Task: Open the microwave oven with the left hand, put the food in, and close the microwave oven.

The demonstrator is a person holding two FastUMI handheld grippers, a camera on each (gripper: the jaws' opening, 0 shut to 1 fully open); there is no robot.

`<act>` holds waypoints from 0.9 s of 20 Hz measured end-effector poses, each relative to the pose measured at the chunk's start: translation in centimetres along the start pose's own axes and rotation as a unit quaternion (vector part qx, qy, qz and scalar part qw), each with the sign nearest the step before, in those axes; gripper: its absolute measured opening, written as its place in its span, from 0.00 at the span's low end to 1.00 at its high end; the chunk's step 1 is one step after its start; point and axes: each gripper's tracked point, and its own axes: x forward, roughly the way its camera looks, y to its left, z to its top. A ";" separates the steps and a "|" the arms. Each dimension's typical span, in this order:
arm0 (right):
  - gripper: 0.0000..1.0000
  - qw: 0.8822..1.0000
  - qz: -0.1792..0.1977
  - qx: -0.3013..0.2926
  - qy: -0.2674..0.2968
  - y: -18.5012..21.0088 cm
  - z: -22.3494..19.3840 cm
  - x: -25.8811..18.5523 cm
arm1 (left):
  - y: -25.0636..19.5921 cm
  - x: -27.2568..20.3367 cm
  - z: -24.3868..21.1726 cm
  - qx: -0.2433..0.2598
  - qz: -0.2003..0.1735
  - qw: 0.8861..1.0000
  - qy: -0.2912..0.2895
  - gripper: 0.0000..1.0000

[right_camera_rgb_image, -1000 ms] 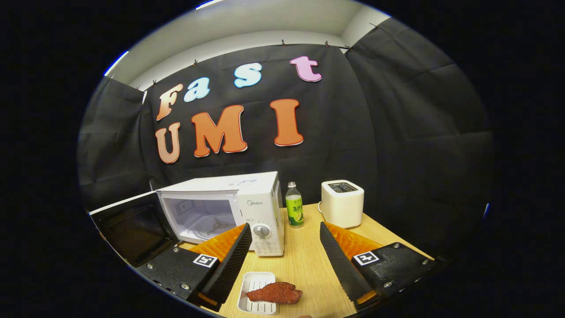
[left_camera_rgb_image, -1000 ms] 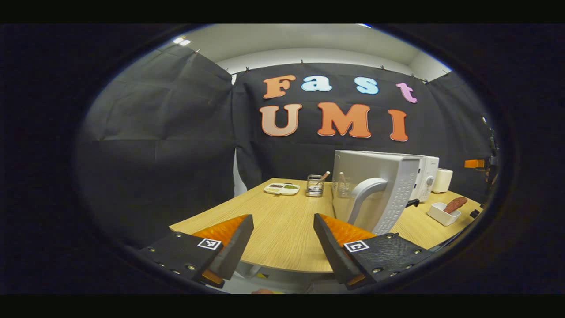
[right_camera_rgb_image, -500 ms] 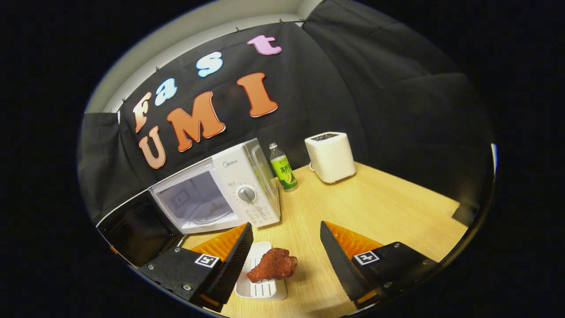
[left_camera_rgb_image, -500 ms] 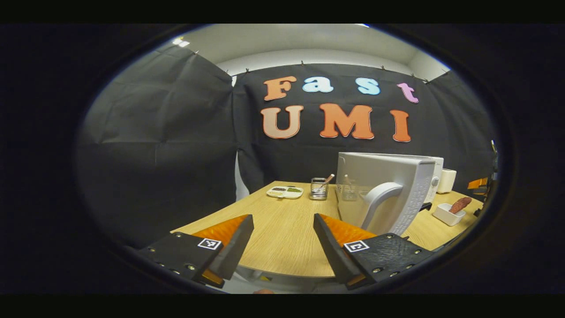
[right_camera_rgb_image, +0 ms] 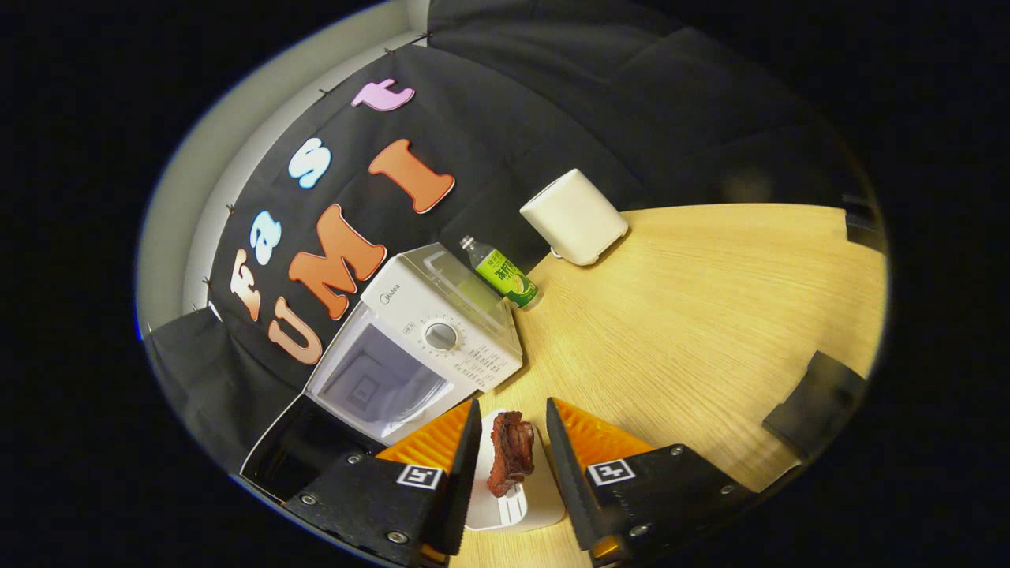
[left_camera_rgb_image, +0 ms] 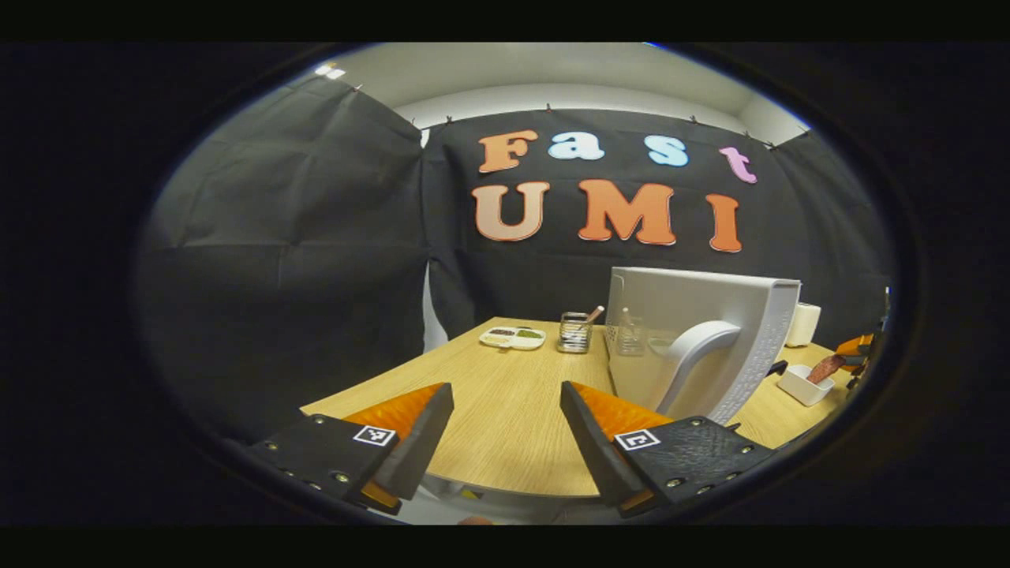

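- Door's open: the microwave oven shows its bare cavity, the door swung out toward the near side, so step one looks done.
- Right hand-held gripper straddles the meat piece on its white tray, fingers narrowed but apparently not pressing yet.
- Left hand-held gripper is spread wide, holding nothing, over the near tabletop.
- Left to do: lift the food, load it, shut the door.

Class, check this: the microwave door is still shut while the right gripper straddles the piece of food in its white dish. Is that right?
Not quite. The microwave door stands open, its cavity showing, as the right gripper view shows. The rest holds: the right gripper straddles the piece of food in its white dish.
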 end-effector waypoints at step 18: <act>0.03 0.996 0.028 0.056 -0.064 4.5 5.4 -1.3 | -0.3 -0.3 0.9 0.013 0.013 1.000 -0.012 0.84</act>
